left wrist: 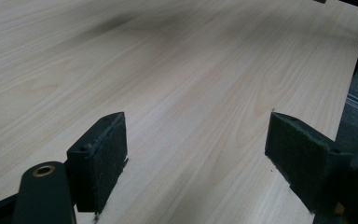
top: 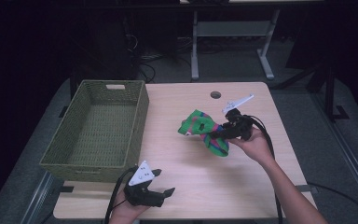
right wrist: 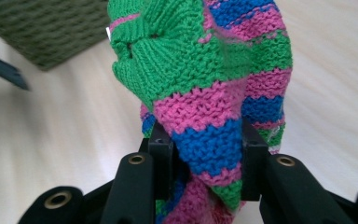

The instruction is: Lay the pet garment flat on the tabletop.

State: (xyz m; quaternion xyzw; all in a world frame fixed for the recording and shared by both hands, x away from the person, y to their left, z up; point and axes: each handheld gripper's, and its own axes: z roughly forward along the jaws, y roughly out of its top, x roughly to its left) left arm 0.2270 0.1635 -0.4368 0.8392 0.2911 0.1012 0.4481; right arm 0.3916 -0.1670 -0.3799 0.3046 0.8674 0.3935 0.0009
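A knitted piece (top: 203, 129) striped green, pink and blue hangs above the middle of the light wooden table (top: 177, 186). My right gripper (top: 218, 134) is shut on it, and in the right gripper view the two black jaws pinch the knit (right wrist: 205, 98) from both sides. My left gripper (top: 165, 183) stays low near the table's front edge, open, with nothing between its pads (left wrist: 100, 158) but bare wood (left wrist: 168, 70).
A green woven basket (top: 135, 121) with nothing in it stands on the table's left side; its corner (right wrist: 42, 28) appears in the right gripper view. A round cable hole (top: 215, 94) lies near the far edge. Desk legs and cables stand beyond the table.
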